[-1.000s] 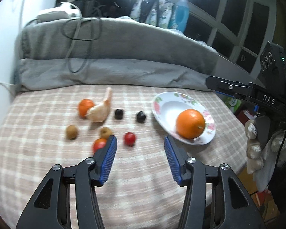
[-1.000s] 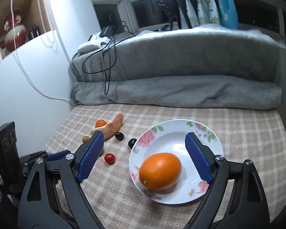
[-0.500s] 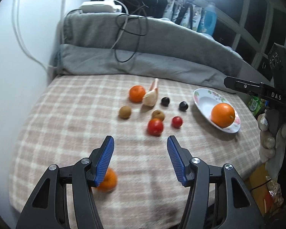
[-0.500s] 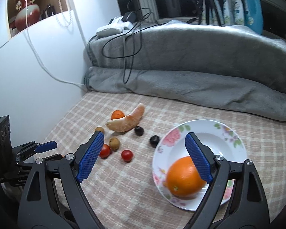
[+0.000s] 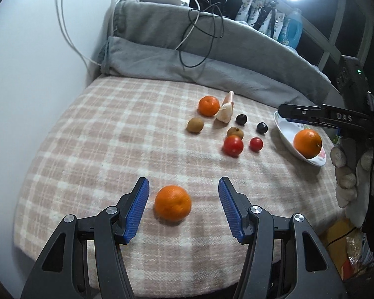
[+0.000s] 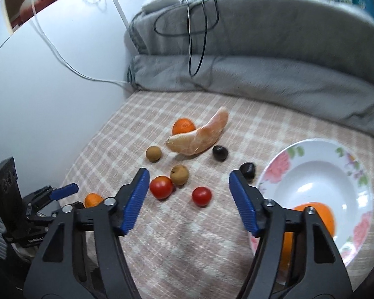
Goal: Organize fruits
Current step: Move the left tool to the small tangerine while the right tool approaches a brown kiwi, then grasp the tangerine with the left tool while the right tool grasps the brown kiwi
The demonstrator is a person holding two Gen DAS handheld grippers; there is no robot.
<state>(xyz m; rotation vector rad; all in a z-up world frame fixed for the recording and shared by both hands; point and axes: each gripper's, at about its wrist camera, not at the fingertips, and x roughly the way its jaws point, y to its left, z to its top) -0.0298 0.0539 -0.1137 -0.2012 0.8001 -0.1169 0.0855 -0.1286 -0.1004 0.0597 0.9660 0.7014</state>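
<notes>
1. My left gripper is spread wide around a dimpled round tangerine, its ribbed blue pads clear of the skin.
2. My right gripper gapes empty over the woolly checked cloth.
3. Beyond: two glossy tomatoes, a curved pomelo wedge.
4. A smooth orange sits in the floral plate.

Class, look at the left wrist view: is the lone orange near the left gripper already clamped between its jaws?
No. The orange lies on the checked cloth between the open jaws of the left gripper, with a clear gap on each side.
</notes>
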